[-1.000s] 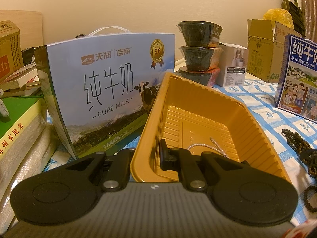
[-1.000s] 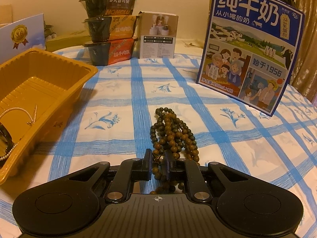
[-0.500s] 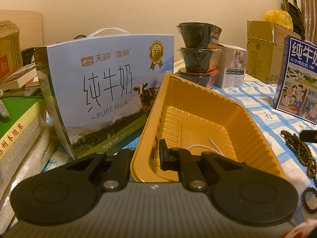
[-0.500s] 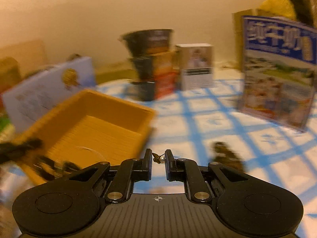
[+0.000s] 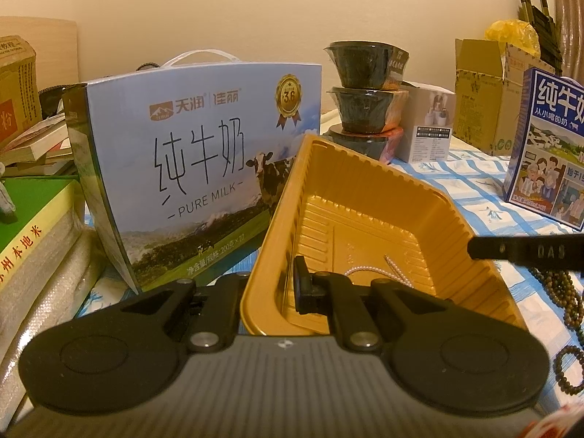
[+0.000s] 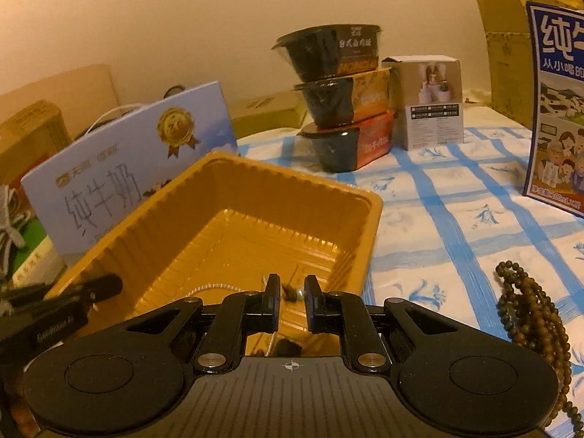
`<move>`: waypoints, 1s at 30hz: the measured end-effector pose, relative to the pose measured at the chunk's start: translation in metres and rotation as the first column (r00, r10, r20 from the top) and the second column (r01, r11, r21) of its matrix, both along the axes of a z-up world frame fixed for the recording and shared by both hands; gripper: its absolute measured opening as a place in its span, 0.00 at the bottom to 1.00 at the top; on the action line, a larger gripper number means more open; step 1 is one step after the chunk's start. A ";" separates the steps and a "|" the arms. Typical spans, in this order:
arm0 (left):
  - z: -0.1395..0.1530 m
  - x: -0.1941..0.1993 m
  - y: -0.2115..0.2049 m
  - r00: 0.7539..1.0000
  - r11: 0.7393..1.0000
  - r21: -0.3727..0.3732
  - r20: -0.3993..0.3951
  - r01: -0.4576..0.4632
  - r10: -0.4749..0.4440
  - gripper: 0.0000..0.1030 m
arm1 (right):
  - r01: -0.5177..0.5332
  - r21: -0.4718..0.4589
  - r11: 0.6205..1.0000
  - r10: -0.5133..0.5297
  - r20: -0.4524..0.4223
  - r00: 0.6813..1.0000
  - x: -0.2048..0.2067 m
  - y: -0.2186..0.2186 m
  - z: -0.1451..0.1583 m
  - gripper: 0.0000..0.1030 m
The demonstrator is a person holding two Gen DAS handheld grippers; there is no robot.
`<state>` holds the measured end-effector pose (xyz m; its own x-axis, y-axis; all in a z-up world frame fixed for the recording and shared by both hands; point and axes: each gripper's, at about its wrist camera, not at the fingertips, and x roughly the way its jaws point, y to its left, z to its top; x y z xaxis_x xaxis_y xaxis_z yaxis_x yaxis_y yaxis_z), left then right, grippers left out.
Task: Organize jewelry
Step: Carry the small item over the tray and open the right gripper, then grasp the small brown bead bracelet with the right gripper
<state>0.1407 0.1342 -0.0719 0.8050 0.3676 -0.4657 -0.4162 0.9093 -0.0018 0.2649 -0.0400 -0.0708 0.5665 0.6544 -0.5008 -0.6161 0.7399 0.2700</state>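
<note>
Centre-left of the left wrist view, the pale-blue milk carton point(image 5: 197, 168) read "PURE MILK", its gold medal "3.6"; the top black bowl point(image 6: 328, 53) said "HONGLU".

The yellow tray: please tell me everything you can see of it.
The yellow tray is a shiny rectangular tub, apparently thin plastic, with ribbed walls and a rolled rim. It stands on the blue-checked cloth beside the milk carton. The left gripper clamps its near wall. A pearl chain lies inside.

A plain cream wall point(image 5: 255, 11) backs the scene under warm, dim light. The surface is covered by a white cloth with blue checks point(image 6: 456, 219). A wooden panel point(image 5: 54, 47) stands at left.
</note>
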 end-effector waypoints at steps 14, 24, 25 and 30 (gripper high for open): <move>-0.001 0.000 0.000 1.000 1.000 0.000 -0.002 -0.006 0.006 0.09 | 0.112 0.039 0.993 -0.112 -0.017 0.994 -0.045 -0.077 0.004 0.48; -0.002 -0.002 -0.001 1.000 1.000 0.003 0.000 -0.006 0.006 0.09 | 0.312 -0.054 0.948 -0.317 -0.155 0.936 -0.066 -0.169 -0.019 0.47; -0.002 -0.002 -0.001 1.000 1.000 0.003 -0.001 -0.006 0.006 0.09 | 0.323 -0.064 0.944 -0.330 -0.160 0.930 -0.067 -0.174 -0.020 0.47; -0.002 -0.002 -0.002 1.000 1.000 0.006 0.002 -0.005 0.005 0.09 | 0.337 -0.082 0.938 -0.346 -0.170 0.923 -0.075 -0.188 -0.023 0.46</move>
<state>0.1386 0.1324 -0.0736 0.8037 0.3750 -0.4620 -0.4212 0.9070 0.0034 0.1897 -0.2276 -0.0936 0.6492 0.4086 -0.6416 -0.2687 0.9123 0.3091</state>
